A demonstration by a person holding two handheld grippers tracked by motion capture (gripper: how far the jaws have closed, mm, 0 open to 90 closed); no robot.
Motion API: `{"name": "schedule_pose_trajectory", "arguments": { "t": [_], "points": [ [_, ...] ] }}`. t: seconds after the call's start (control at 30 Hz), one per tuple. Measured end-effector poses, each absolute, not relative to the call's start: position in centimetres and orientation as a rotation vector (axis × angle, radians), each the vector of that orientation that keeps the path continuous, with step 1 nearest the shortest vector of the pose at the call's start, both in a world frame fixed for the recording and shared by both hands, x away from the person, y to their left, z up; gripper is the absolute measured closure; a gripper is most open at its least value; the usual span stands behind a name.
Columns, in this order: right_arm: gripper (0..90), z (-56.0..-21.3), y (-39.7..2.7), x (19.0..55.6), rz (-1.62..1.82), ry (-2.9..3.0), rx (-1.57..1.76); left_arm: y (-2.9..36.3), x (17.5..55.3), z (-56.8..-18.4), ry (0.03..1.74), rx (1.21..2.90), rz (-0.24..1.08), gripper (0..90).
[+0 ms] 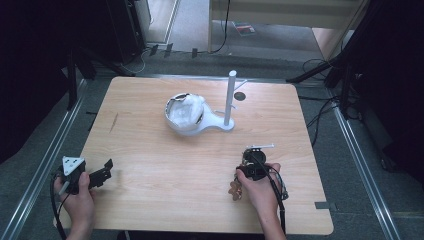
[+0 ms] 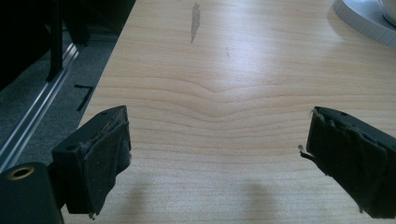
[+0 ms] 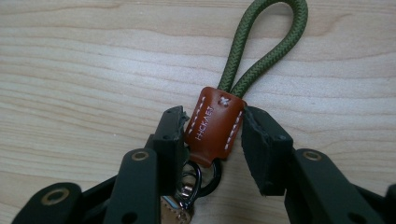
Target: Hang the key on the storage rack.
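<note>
A key ring lies on the wooden table [image 3: 84,70]: a brown leather tab [image 3: 215,123] with white stitching, a green cord loop [image 3: 266,42] at one end, and a metal clasp and ring [image 3: 198,179] at the other. My right gripper [image 3: 214,135] has its black jaws on both sides of the leather tab, pads touching it. In the high view the right hand [image 1: 261,192] holds that gripper near the table's front right, with a brownish piece of the key ring [image 1: 234,190] beside it. My left gripper [image 1: 102,172] rests at the front left, its jaws [image 2: 217,154] wide apart with bare wood between them.
A white stand [image 1: 230,97] with an upright post and a side peg rises at the table's middle back. A white bowl-like shell [image 1: 184,114] with crumpled pale material sits against its base. A dark round spot [image 1: 240,96] lies behind the post. Cables and black stands ring the table.
</note>
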State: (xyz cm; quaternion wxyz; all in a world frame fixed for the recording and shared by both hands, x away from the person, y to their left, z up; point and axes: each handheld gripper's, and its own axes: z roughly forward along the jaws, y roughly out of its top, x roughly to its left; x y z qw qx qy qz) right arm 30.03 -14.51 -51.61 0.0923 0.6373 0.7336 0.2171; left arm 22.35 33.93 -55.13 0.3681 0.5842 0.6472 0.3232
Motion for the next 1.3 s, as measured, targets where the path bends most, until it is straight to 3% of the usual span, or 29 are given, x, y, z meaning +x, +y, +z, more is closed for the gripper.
{"name": "schedule_pose_trajectory", "arguments": {
  "t": [0.23,0.67,1.3],
  "points": [
    [66.4,-51.6,-13.8,30.0,0.570,2.177,1.828,33.9,22.3,-55.1,1.661,1.505,0.832,6.9],
    [67.3,-51.7,-13.3,30.1,0.512,2.216,1.739,33.8,22.3,-55.1,1.660,1.505,0.835,7.0],
    [70.6,-51.7,-13.9,29.2,0.650,2.138,1.748,33.9,22.3,-55.1,1.661,1.503,0.830,6.9]
  ]
}}
